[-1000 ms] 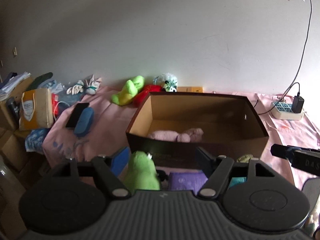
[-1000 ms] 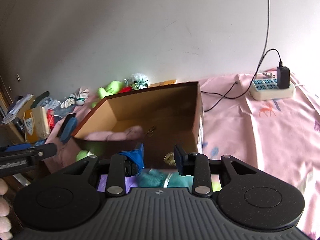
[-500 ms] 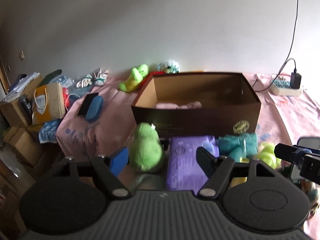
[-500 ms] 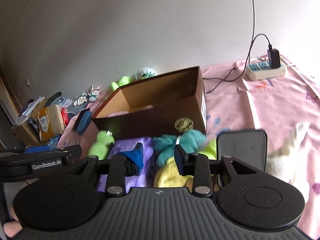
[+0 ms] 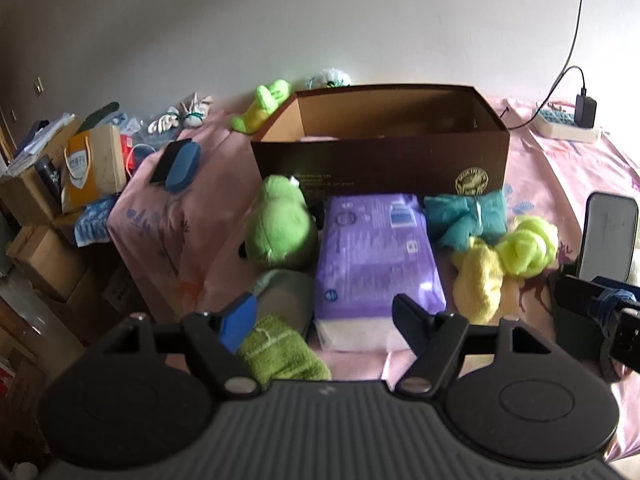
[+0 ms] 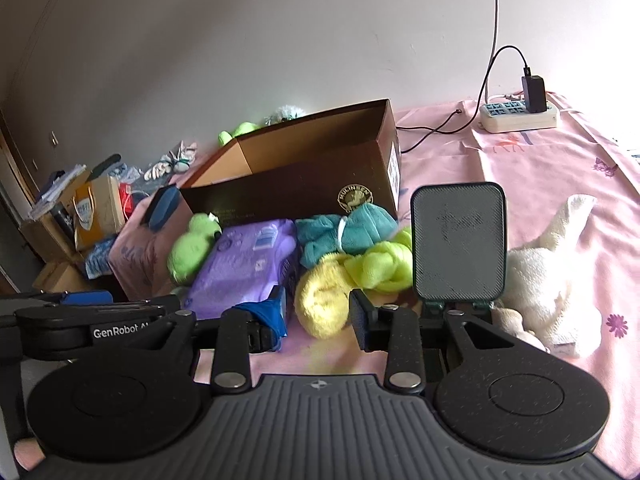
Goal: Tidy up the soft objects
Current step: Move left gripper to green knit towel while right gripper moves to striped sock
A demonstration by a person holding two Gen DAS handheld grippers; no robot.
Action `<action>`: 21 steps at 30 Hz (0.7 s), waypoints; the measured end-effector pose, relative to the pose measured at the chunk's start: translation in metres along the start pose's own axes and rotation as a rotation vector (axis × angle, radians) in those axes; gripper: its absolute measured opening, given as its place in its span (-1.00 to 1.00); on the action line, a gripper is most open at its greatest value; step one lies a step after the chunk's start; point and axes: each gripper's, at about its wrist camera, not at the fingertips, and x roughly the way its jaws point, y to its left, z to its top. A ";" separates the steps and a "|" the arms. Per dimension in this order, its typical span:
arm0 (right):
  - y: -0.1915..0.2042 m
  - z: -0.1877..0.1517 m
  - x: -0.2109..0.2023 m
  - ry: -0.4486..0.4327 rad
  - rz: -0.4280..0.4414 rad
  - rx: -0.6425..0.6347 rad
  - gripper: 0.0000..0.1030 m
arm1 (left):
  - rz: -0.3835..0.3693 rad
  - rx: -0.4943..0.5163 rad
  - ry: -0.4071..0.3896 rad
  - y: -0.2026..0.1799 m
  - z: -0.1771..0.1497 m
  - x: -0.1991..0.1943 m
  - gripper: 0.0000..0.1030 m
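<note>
Both tools have been drawn back from the brown box (image 5: pixel 380 152) to the pile just before it on the pink-sheeted bed (image 6: pixel 540 168). The left tool (image 5: pixel 320 312), spread wide and empty, is now aimed between a green towel roll (image 5: pixel 280 352) and a purple pack (image 5: pixel 376 252); the right tool (image 6: pixel 318 312), jaws narrowly parted, grips nothing above a yellow cloth (image 6: pixel 324 296). Another pickup appears imminent. "GenRobot" is read on the left tool's arm; the box's gold seal seems to read "MULINSEN".
</note>
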 end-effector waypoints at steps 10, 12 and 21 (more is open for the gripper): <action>-0.006 -0.013 -0.001 0.030 0.002 -0.004 -0.64 | -0.010 0.016 0.031 -0.003 -0.012 0.004 0.45; -0.009 -0.014 -0.001 0.033 -0.005 -0.001 -0.64 | -0.009 0.020 0.045 -0.005 -0.015 0.006 0.45; -0.020 -0.021 -0.007 0.034 -0.006 0.013 -0.63 | -0.032 0.034 0.047 -0.007 -0.026 0.006 0.45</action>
